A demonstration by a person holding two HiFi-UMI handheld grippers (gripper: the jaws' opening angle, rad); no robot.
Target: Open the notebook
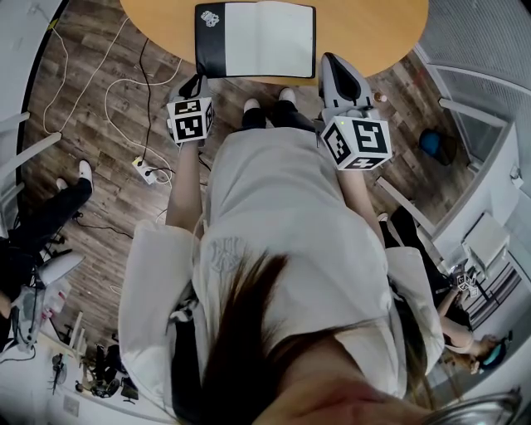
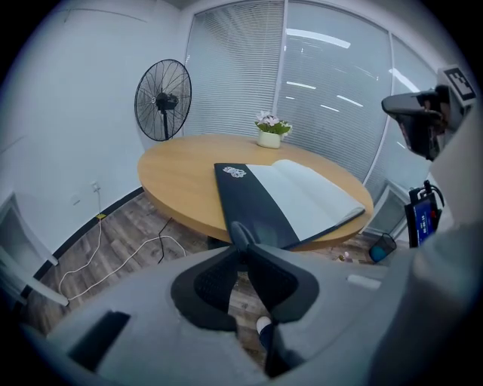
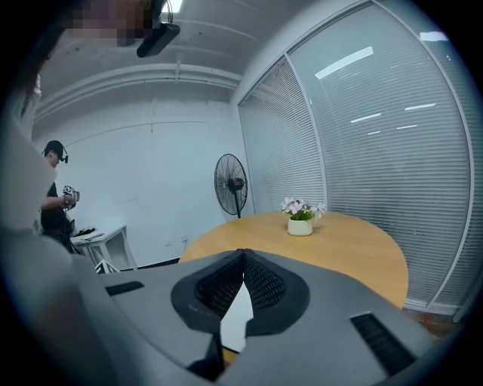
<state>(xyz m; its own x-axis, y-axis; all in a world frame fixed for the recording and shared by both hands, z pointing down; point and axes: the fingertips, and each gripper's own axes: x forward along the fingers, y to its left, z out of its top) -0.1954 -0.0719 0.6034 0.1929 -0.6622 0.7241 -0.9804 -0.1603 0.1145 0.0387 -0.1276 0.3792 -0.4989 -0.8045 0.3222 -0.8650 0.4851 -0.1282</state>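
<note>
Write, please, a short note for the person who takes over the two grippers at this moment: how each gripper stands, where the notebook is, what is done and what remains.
Left gripper: jaws together, empty, just off the near edge of the table, by the black cover of the notebook.
Right gripper: jaws together, empty, at the near edge beside the notebook's right side.
Notebook: lies flat and open on the round table, cover turned to the left, white page up.
Done: the notebook is open.
Left: nothing on the notebook, as far as I can see; probably only draw both grippers away.
</note>
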